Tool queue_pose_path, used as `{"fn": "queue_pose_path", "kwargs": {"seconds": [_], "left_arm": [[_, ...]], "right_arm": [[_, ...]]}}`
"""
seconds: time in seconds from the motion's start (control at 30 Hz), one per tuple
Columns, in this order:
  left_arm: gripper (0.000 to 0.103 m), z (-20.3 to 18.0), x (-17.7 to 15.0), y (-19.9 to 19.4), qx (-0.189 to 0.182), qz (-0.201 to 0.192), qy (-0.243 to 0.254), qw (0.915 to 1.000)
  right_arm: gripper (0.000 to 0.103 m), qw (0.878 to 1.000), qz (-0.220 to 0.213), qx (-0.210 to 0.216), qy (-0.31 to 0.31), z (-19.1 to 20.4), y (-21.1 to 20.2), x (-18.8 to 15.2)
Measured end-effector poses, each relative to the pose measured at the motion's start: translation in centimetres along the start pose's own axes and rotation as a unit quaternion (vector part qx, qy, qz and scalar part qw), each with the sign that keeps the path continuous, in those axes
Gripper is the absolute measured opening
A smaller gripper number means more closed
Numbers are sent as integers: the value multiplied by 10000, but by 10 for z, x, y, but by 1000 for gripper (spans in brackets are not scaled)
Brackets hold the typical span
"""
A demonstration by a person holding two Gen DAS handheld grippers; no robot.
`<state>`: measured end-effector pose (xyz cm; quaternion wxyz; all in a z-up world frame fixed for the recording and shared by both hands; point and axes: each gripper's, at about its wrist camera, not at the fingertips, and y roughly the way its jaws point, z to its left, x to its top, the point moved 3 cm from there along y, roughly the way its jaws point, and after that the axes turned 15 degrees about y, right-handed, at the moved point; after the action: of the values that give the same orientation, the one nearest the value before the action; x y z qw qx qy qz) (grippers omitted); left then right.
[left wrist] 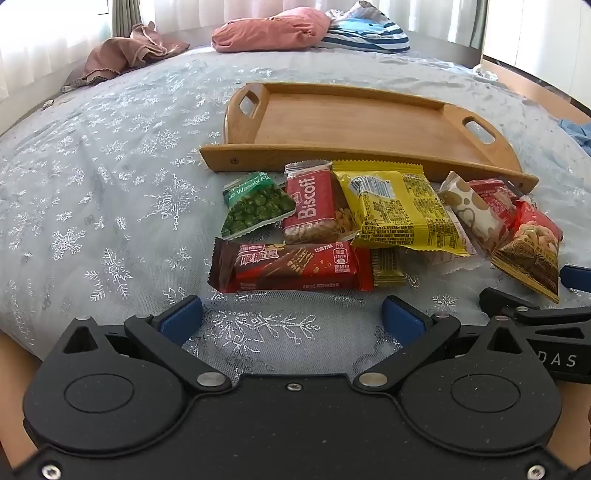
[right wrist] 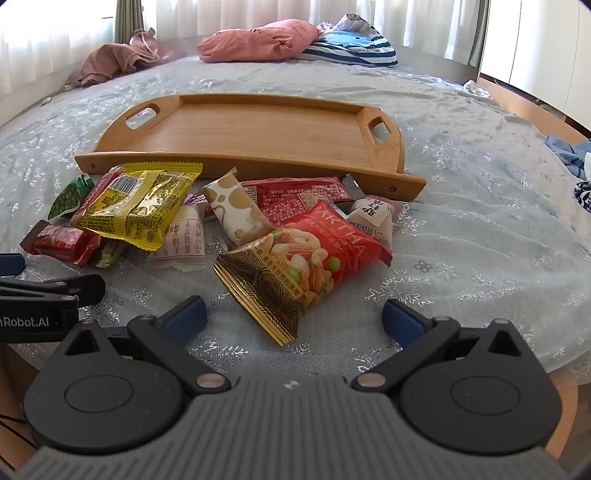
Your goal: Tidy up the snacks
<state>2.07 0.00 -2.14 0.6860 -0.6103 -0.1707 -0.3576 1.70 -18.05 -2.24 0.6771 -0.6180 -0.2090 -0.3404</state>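
Note:
A pile of snack packets lies on the bed in front of an empty wooden tray (left wrist: 332, 122) (right wrist: 258, 129). Nearest my left gripper (left wrist: 291, 317) is a brown-red wafer bar (left wrist: 291, 266), with a green wasabi pea bag (left wrist: 255, 206), a red Biscoff pack (left wrist: 314, 206) and a yellow packet (left wrist: 399, 210) (right wrist: 136, 206) behind it. My right gripper (right wrist: 293, 314) is open just short of a red and gold nut bag (right wrist: 299, 266) (left wrist: 528, 247). A white and gold bar (right wrist: 236, 206) lies behind that bag. Both grippers are open and empty.
The bed has a pale blue snowflake cover (left wrist: 110, 206). Pink pillows (left wrist: 269, 29), a striped pillow (left wrist: 365, 33) and crumpled clothes (left wrist: 122, 55) lie at the far end. Blue cloth (right wrist: 569, 151) lies at the right edge, above the wooden floor.

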Motion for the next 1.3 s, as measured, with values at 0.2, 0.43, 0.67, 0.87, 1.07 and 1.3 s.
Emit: {"fn": "queue_pose_path", "kwargs": {"seconds": [0.2,0.43,0.67,0.87,1.07,1.3], "left_arm": [[103,-5,-2,-2,12,-5,8,10000],[103,-1,0,0,-48,41,-34,10000],[103,0,0,0,-56,35,-42,10000],[103,0,0,0,-56,35,-42,10000],[103,0,0,0,-58,36,-45,10000],[103,0,0,0,-57,34,-44,10000]], "right_arm": [[103,10000,20,-7,-5,0,0,0],[103,10000,16,-9,-7,0,0,0],[103,10000,17,-11,-9,0,0,0],[103,10000,16,-12,-10,1,0,0],[103,10000,16,-14,-12,1,0,0],[103,10000,14,-14,-12,0,-1,0]]}}
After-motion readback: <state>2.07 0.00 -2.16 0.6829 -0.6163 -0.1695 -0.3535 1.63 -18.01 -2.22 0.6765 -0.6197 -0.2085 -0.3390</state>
